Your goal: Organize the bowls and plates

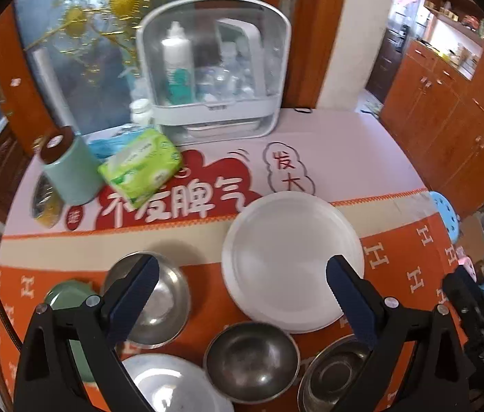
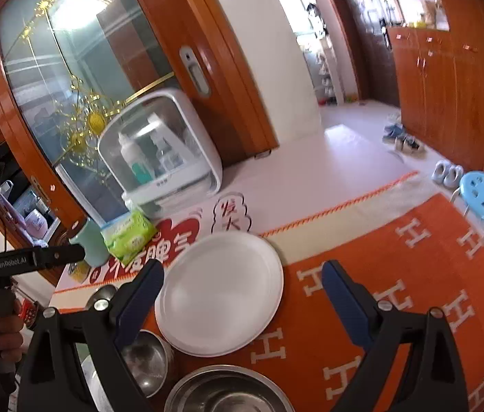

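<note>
Fingers of both grippers, left [image 1: 242, 295] and right [image 2: 242, 295], gape empty above 2 stacked white plates [image 1: 291, 261] mid-table; likely stiff, slick, breakable, so pinch the rim.

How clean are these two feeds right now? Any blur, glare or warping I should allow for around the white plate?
Left wrist view: white plate washed pale with soft edges, steel bowl beside it shows only dull reflections; storage box smeared by motion blur. Right wrist view: plate sharper; bright glare on the glass door; fisheye bends the door frame.
</note>
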The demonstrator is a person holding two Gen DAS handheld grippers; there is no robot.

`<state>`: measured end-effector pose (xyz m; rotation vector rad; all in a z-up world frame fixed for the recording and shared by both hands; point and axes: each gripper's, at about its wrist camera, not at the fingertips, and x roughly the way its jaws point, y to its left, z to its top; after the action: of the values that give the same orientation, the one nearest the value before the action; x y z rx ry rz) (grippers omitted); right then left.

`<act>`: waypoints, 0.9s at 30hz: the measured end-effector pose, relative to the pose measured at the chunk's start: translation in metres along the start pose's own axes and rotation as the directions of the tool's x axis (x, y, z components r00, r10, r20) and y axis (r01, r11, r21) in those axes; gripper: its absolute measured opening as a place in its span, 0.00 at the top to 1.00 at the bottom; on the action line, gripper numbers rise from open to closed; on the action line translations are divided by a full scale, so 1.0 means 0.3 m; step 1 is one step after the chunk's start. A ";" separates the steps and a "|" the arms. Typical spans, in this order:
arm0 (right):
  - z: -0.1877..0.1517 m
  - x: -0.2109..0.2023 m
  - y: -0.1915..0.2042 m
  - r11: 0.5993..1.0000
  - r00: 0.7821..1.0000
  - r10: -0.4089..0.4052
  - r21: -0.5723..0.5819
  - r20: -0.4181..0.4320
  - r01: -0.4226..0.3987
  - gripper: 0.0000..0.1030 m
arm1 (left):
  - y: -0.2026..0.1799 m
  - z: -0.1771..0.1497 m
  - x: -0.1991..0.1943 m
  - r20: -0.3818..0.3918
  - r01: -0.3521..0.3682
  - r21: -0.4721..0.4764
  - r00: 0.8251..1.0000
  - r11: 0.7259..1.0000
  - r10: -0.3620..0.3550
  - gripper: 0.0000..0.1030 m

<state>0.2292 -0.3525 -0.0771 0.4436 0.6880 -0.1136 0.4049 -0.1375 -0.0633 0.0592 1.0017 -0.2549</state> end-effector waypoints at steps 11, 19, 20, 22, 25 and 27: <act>-0.083 0.228 -0.073 0.992 0.979 0.064 0.118 -0.194 -0.041 0.09 | -0.015 0.012 0.290 -0.122 0.093 0.035 0.989 0.995 -0.088 0.05; -0.128 0.351 -0.127 0.979 0.957 0.102 0.197 -0.272 -0.048 0.13 | 0.037 -0.005 0.482 -0.245 0.038 -0.002 0.969 0.999 -0.037 0.05; -0.133 0.363 -0.135 0.977 0.954 0.104 0.206 -0.281 -0.046 0.15 | 0.045 -0.006 0.494 -0.251 0.035 -0.007 0.967 0.999 -0.035 0.05; -0.145 0.386 -0.147 0.973 0.949 0.111 0.227 -0.296 -0.043 0.17 | 0.053 -0.011 0.522 -0.264 0.034 -0.018 0.964 0.999 -0.037 0.05; -0.157 0.415 -0.164 0.966 0.942 0.127 0.255 -0.309 -0.046 0.23 | 0.055 -0.016 0.552 -0.285 0.028 -0.014 0.958 1.000 -0.031 0.05; -0.163 0.431 -0.172 0.962 0.939 0.134 0.268 -0.316 -0.047 0.29 | 0.054 -0.016 0.566 -0.294 0.025 -0.008 0.955 1.000 -0.026 0.05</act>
<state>0.2875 -0.3723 -0.2113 0.7547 0.9884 -0.0390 0.4916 -0.1525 -0.2095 0.0817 1.3008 -0.2727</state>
